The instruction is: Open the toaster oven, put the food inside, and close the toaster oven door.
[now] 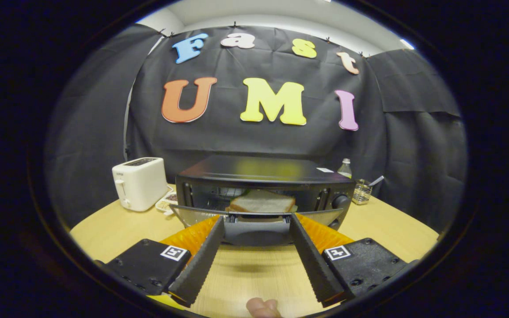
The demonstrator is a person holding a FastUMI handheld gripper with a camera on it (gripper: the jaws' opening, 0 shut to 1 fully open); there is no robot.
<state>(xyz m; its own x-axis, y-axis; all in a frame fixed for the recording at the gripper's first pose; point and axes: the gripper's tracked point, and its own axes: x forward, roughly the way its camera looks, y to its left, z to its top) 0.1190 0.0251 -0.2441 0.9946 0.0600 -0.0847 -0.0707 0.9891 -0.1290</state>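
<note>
Ahead, toaster oven point(263, 185) front toward spread fingers point(201, 251).

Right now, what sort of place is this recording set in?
Likely a staged kitchen booth: a toaster oven with bread inside and a white toaster share a wooden table. The open gripper faces the oven door.

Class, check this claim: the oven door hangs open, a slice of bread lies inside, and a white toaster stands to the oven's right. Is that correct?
Not quite. In the gripper view the toaster stands to the left of the oven, not the right. The rest holds: the door is open, the bread lies inside, and the open gripper has its fingertips at the door's edge.
</note>
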